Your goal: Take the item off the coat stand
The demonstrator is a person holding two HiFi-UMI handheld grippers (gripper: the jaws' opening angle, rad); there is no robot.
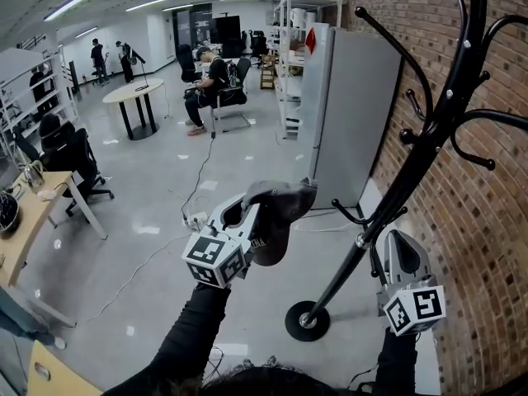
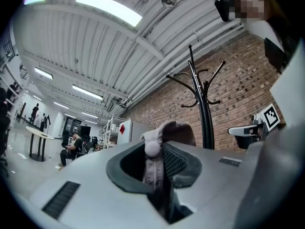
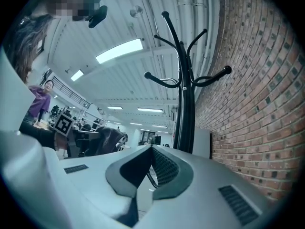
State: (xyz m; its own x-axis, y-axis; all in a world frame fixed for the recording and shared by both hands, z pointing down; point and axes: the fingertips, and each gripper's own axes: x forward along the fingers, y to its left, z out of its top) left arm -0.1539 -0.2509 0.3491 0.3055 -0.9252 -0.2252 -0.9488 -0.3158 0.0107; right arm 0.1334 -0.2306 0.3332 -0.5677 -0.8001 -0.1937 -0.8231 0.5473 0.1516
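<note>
A dark grey cap [image 1: 282,211] hangs in the air left of the black coat stand [image 1: 394,198], clear of its hooks. My left gripper [image 1: 247,214] is shut on the cap. In the left gripper view the cap's fabric [image 2: 167,132] is pinched between the jaws of the left gripper [image 2: 157,151], with the coat stand [image 2: 205,113] behind it. My right gripper [image 1: 399,239] sits low beside the stand's pole, jaws shut with nothing in them. From the right gripper [image 3: 151,149], the coat stand [image 3: 184,113] rises just ahead and the cap [image 3: 107,140] shows at the left.
A brick wall [image 1: 470,221] runs along the right, with a tall grey cabinet [image 1: 355,114] against it. The stand's round base [image 1: 307,320] rests on the glossy floor. A wooden desk [image 1: 25,221] stands at the left. A round table [image 1: 136,96] and a seated person [image 1: 210,77] are farther back.
</note>
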